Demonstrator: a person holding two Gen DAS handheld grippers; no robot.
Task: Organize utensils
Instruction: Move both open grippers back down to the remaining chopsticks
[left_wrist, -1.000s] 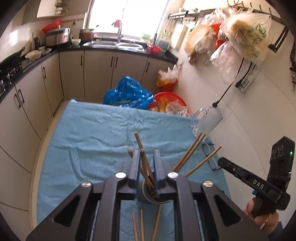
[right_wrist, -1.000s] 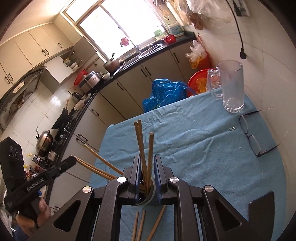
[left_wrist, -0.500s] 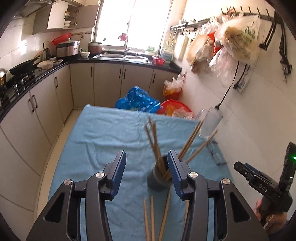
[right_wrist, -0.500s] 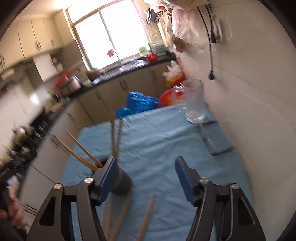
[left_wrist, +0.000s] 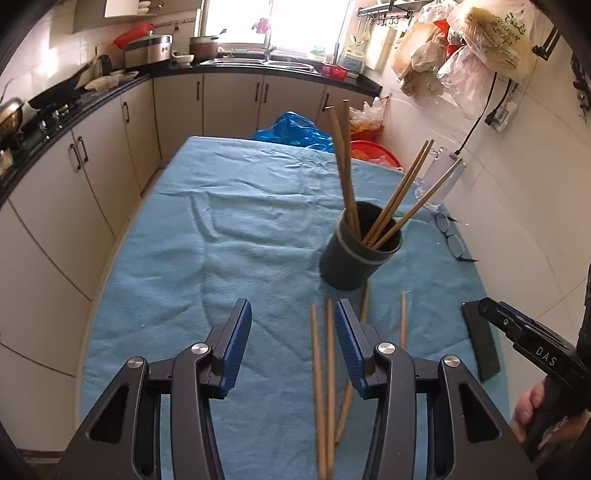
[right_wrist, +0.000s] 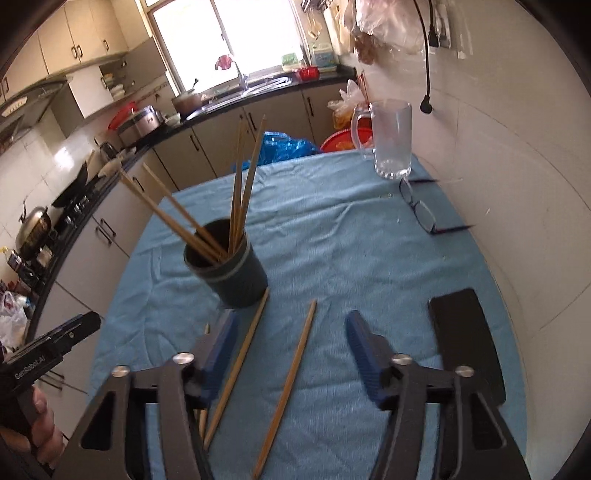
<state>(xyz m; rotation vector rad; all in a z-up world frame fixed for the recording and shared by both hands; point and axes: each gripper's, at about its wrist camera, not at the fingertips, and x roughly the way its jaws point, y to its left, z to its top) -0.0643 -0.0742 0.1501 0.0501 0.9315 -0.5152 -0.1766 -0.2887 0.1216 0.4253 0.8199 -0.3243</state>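
Note:
A dark cup (left_wrist: 351, 258) (right_wrist: 229, 273) stands on the blue towel with several chopsticks (left_wrist: 345, 166) (right_wrist: 240, 184) leaning in it. Several loose chopsticks (left_wrist: 321, 369) (right_wrist: 291, 376) lie on the towel in front of the cup. My left gripper (left_wrist: 293, 317) hovers open over the towel, two loose sticks lying below it close to its right finger. My right gripper (right_wrist: 291, 325) is open with its jaws closing; one loose stick lies on the towel between them, untouched. Each gripper shows at the edge of the other's view, the left gripper (right_wrist: 74, 328) and the right gripper (left_wrist: 491, 314).
A glass mug (right_wrist: 391, 147) stands at the far right of the table, eyeglasses (right_wrist: 424, 214) in front of it and a black phone (right_wrist: 469, 339) nearer. A tiled wall runs along the right side. Kitchen cabinets (left_wrist: 110, 147) lie left and beyond.
Both grippers let go of the chopsticks they held in the cup and opened. They drew back from the cup and sank toward the loose sticks on the towel.

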